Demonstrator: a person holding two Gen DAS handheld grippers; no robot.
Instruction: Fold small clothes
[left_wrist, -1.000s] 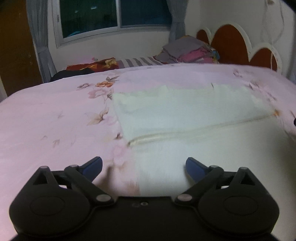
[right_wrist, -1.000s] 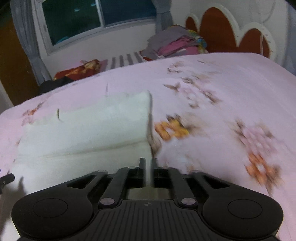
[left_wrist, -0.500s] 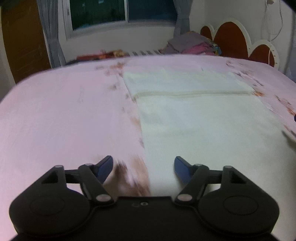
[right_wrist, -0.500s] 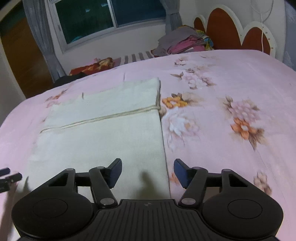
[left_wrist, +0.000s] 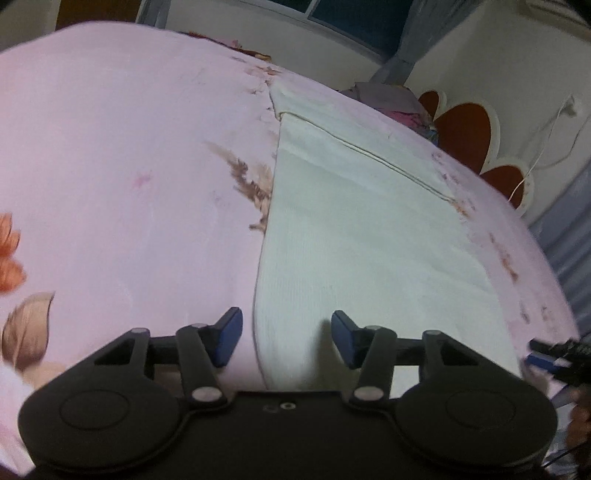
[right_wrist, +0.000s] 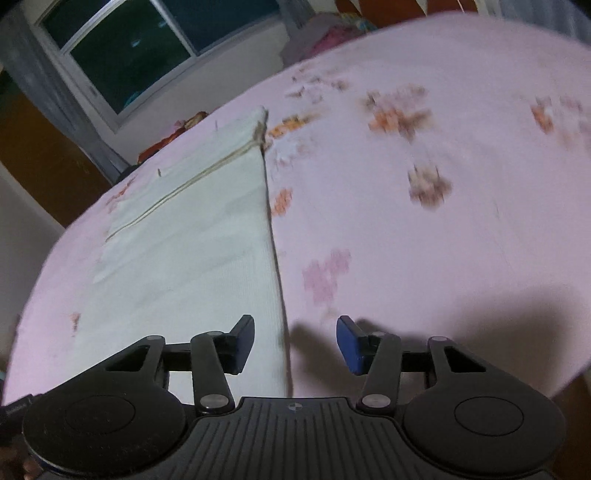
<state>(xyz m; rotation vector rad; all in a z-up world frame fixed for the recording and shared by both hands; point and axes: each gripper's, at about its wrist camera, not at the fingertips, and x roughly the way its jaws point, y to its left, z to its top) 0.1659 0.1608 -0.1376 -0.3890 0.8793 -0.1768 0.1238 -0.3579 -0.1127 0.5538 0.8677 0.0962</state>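
A pale cream cloth (left_wrist: 362, 236) lies flat on the pink floral bedsheet (left_wrist: 122, 155), with its far part folded over along a hem line. My left gripper (left_wrist: 286, 339) is open and empty, its jaws astride the cloth's near left edge. In the right wrist view the same cloth (right_wrist: 199, 251) lies to the left. My right gripper (right_wrist: 295, 343) is open and empty, its jaws astride the cloth's near right edge. The right gripper's tip (left_wrist: 550, 354) shows at the far right of the left wrist view.
A pile of clothes (left_wrist: 384, 94) lies at the far side of the bed by the red scalloped headboard (left_wrist: 465, 129). A dark window (right_wrist: 136, 48) and grey curtains stand behind. The bed's edge (right_wrist: 535, 384) drops off at lower right.
Both grippers pulled back toward the near end of the cloth and tilted outward. The right gripper went from shut to open; the left stayed open.
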